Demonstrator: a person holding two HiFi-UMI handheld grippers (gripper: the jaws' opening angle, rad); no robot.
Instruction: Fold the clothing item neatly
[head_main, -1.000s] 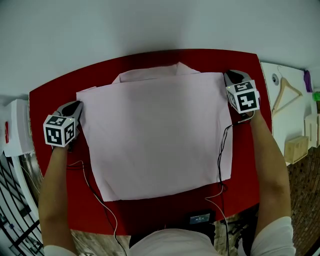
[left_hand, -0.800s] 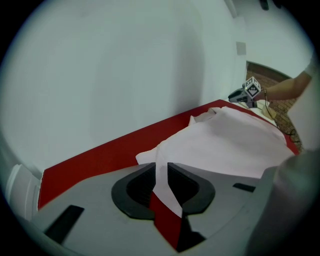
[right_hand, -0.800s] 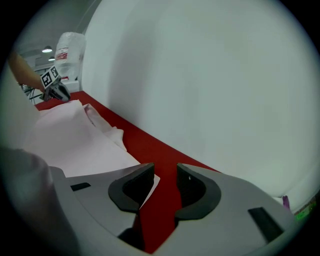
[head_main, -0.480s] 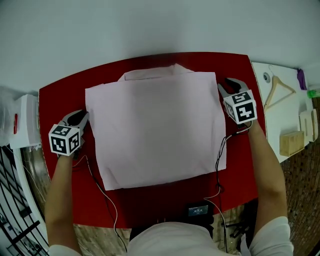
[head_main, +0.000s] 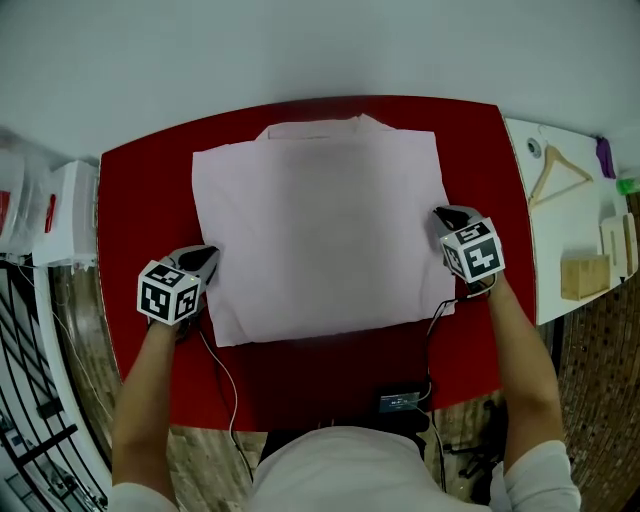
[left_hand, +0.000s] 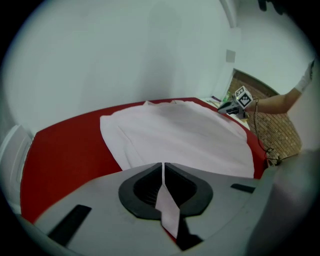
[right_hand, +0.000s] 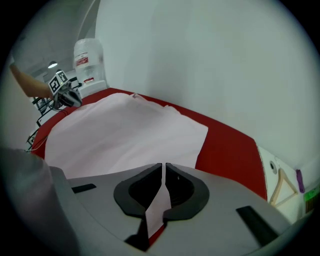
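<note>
A pale pink garment (head_main: 320, 235) lies flat on the red table (head_main: 140, 200), collar end at the far side. My left gripper (head_main: 210, 258) is at the garment's left edge near the front corner, shut on a strip of the cloth (left_hand: 167, 210) that runs between its jaws. My right gripper (head_main: 440, 215) is at the right edge, a little farther back. Its jaws are closing, and a strip of the pink cloth (right_hand: 157, 207) is pinched between them. Each gripper view shows the other gripper across the garment: the right gripper (left_hand: 232, 106) and the left gripper (right_hand: 67, 97).
A white side table at the right holds a wooden hanger (head_main: 560, 175) and a wooden block (head_main: 585, 277). Cables (head_main: 225, 380) trail from both grippers over the table's near edge, by a small black device (head_main: 402, 402). A white container (head_main: 70, 215) and a black wire rack (head_main: 40, 400) stand at the left.
Both grippers have come back along the garment's sides toward me, the right one from the far right corner. Each now pinches the edge near the front.
</note>
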